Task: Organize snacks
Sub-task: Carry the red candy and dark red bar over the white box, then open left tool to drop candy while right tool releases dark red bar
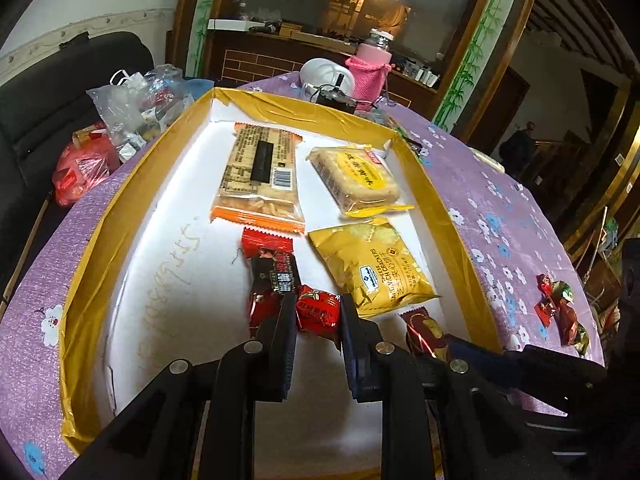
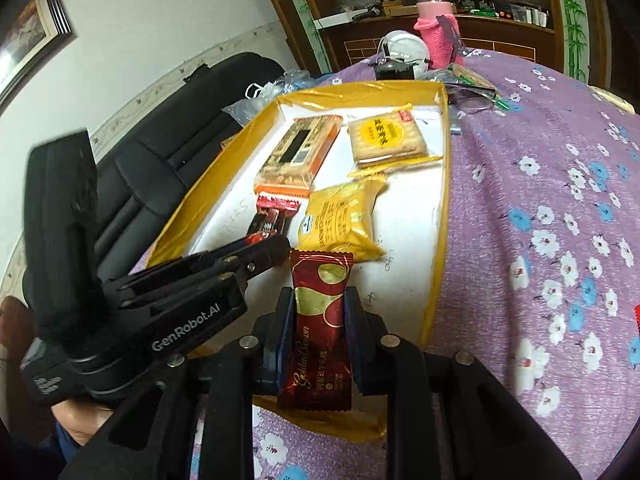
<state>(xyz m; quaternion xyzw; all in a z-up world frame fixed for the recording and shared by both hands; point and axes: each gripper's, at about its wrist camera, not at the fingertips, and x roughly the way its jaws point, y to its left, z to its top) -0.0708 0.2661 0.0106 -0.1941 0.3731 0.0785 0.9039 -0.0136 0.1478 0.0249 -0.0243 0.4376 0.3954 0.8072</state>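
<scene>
A shallow tray point(image 1: 132, 200) with yellow-taped walls and a white floor lies on the purple flowered tablecloth. In it are an orange cracker packet point(image 1: 260, 176), a yellow biscuit packet point(image 1: 356, 178), a yellow cheese cracker packet point(image 1: 372, 266) and a red-and-black bar point(image 1: 272, 272). My left gripper point(image 1: 317, 318) is shut on a small red candy point(image 1: 318, 312) just over the tray floor, beside the bar. My right gripper point(image 2: 320, 300) is shut on a dark red wafer packet point(image 2: 320, 320) over the tray's point(image 2: 200, 196) near edge, right of the left gripper point(image 2: 276, 250).
Several loose red candies point(image 1: 560, 312) lie on the cloth right of the tray. Behind it stand a pink-sleeved bottle point(image 1: 372, 68) and a white helmet-like object point(image 1: 324, 74). Plastic bags point(image 1: 136, 104) and a black seat point(image 2: 180, 120) are at the left.
</scene>
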